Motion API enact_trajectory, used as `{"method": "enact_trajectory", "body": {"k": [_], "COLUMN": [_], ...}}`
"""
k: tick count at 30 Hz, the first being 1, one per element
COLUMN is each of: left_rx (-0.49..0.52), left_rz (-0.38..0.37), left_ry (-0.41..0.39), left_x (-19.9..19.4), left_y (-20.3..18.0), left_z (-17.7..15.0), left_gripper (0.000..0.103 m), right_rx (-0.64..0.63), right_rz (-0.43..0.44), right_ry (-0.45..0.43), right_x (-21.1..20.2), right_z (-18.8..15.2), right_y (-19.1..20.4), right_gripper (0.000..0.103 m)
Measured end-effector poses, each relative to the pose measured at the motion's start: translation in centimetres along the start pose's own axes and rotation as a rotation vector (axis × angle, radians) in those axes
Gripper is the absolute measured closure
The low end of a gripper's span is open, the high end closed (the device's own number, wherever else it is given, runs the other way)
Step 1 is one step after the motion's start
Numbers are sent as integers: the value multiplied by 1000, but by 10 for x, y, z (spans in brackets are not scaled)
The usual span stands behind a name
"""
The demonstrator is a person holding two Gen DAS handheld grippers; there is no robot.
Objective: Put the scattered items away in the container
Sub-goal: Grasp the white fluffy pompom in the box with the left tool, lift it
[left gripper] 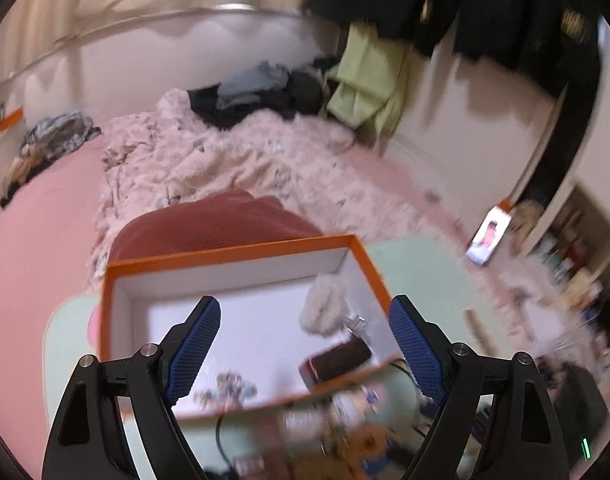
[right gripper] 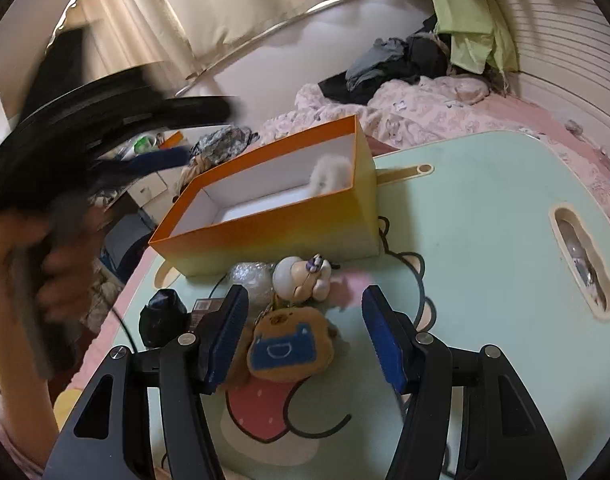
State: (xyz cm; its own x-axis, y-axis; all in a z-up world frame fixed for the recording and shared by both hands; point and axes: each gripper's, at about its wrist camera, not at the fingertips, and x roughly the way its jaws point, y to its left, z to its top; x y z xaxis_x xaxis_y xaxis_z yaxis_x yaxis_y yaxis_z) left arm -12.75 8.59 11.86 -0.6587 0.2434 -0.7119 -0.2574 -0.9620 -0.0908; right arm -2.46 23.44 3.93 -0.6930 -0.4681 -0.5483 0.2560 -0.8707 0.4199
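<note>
An orange box (right gripper: 273,216) with a white inside is seen open-topped on a pale green tray table (right gripper: 485,248). In the right wrist view its long axis runs from the near left to the far right, one long side facing the camera. A fluffy white item (right gripper: 329,174) lies at its far right end. In the left wrist view a dark rectangular item (left gripper: 337,362) is also seen inside, lying flat near the right wall, its long axis slanting up to the right, and a small patterned item (left gripper: 229,388) lies on the box floor near the front; motion blur hides its details.

The left gripper (left gripper: 305,352) is held above the box with its jaws spread wide and nothing between the pads. The same tool is seen at the left of the right wrist view, blurred, gripped by a hand (right gripper: 61,276).

The right gripper (right gripper: 305,336) is lowered over the scattered things in front of the box, jaws partly apart. A brown plush pouch (right gripper: 285,346) with a blue patch lies between the pads, untouched, its keyring end pointing away toward the box. Just beyond it stands a small round-headed figure (right gripper: 301,278), and a crinkled clear wrapper (right gripper: 253,280) lies to its left. A black lump (right gripper: 163,316) rests at the near left.
</note>
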Motion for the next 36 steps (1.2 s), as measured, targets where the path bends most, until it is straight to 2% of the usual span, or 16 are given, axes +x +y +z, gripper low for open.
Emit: {"method": "enact_trajectory", "body": {"k": [1, 4, 9, 11, 12, 14, 15, 19, 24, 26, 28, 31, 33, 36], "left_rx": [12, 3, -16, -17, -13, 8, 13, -20, -59, -67, -64, -78, -90, -162], "left_rz": [13, 27, 27, 45, 53, 58, 52, 18, -72, -105, -125, -156, -161, -86], "left_ry": [34, 132, 200, 230, 250, 285, 286, 150, -56, -151, -213, -239, -194, -136], "left_x": [15, 53, 81, 91, 97, 107, 107, 70, -24, -70, -102, -127, -125, -108], "left_y": [-5, -9, -7, -7, -7, -7, -7, -2, 9, 16, 22, 32, 39, 56], "left_z": [4, 9, 7, 6, 5, 1, 0, 6, 9, 1, -14, -43, -71, -107], "left_gripper": [29, 31, 33, 54, 59, 82, 82, 82, 82, 82, 82, 82, 82, 82], "right_rx": [-7, -23, 13, 26, 33, 36, 38, 39, 47, 42, 36, 34, 34, 34], "right_rz": [-13, -37, -11, -8, -1, 4, 6, 6, 2, 3, 3, 4, 6, 6], "right_ry": [-6, -48, -42, -21, -9, 16, 23, 25, 35, 42, 53, 57, 54, 60], "right_x": [-1, -11, -16, -12, -9, -4, -2, -4, -2, 0, 2, 1, 1, 1], "right_z": [-1, 0, 4, 3, 2, 1, 0, -2, -3, -4, -5, -8, -8, -11], "right_y": [1, 4, -6, -8, -9, -9, -9, -11, -11, -10, -9, -8, -8, -6], "right_gripper": [43, 43, 43, 43, 43, 43, 43, 43, 43, 43, 43, 43, 43, 43]}}
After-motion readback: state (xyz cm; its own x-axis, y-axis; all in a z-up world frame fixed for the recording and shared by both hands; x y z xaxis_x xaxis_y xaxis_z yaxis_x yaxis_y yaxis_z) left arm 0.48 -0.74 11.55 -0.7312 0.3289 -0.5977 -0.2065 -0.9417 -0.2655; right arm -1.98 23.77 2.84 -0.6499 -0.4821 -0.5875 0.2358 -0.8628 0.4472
